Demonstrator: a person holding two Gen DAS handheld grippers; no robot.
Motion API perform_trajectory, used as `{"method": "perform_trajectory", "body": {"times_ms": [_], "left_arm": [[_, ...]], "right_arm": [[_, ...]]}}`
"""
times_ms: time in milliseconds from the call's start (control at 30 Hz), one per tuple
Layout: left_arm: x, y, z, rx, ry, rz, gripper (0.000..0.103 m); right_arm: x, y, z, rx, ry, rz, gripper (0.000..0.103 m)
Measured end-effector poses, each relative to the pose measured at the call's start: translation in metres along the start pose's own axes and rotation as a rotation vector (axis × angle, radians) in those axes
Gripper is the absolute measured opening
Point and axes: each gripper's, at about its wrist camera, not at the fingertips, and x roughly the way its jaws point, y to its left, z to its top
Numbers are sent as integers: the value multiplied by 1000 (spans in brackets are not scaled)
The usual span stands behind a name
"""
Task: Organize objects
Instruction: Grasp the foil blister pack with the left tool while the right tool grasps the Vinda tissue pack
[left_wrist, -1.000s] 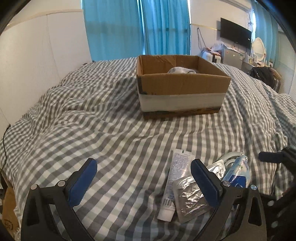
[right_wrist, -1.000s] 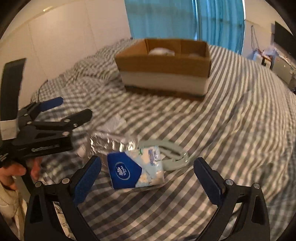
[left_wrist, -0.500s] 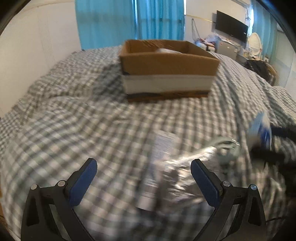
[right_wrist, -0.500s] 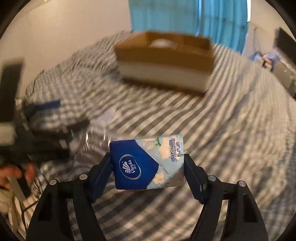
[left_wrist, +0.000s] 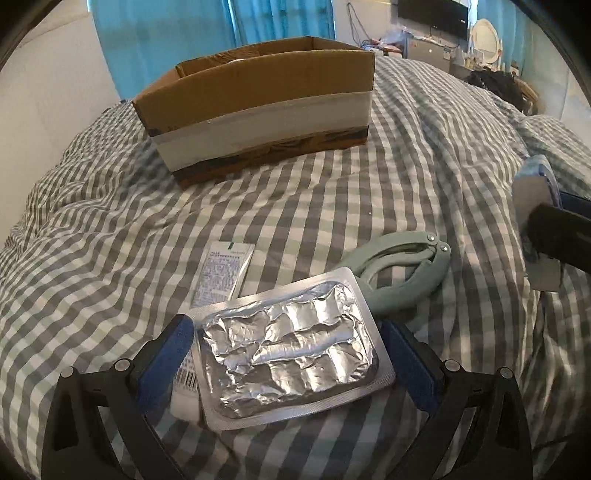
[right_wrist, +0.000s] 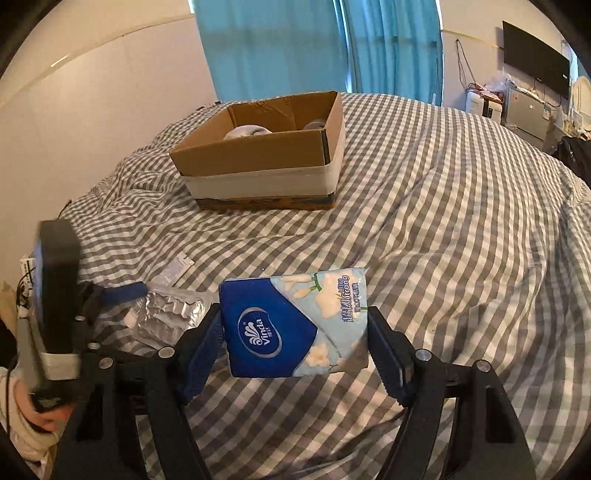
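Tissue pack (right_wrist: 295, 326): clamped crosswise in the right gripper (right_wrist: 295, 339), long axis spanning the pads, held above the checked bedspread (right_wrist: 461, 229).
Blister pack (left_wrist: 291, 343): pinched in the left gripper (left_wrist: 286, 354), partly over a white tube (left_wrist: 221, 273).
Cardboard box (right_wrist: 266, 155): straight ahead, well apart, open-topped (already holding items); path unobstructed.
Green clip (left_wrist: 402, 269): lying beside the blister pack

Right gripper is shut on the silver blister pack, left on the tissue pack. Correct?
Swapped. The right wrist view shows the right gripper shut on the tissue pack; the left wrist view shows the left gripper closed on the blister pack.
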Motion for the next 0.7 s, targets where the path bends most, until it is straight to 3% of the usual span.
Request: {"method": "perform_trajectory", "body": {"times_ms": [233,700], "left_arm": [[-8,8,-2,-16,-4,-48,93],[-48,35,13,-97,-98,-104,93]], "right_arm": [[1,-2,-3,18,6,-5,74],[-9,22,-3,-45,-4,-63,74]]}}
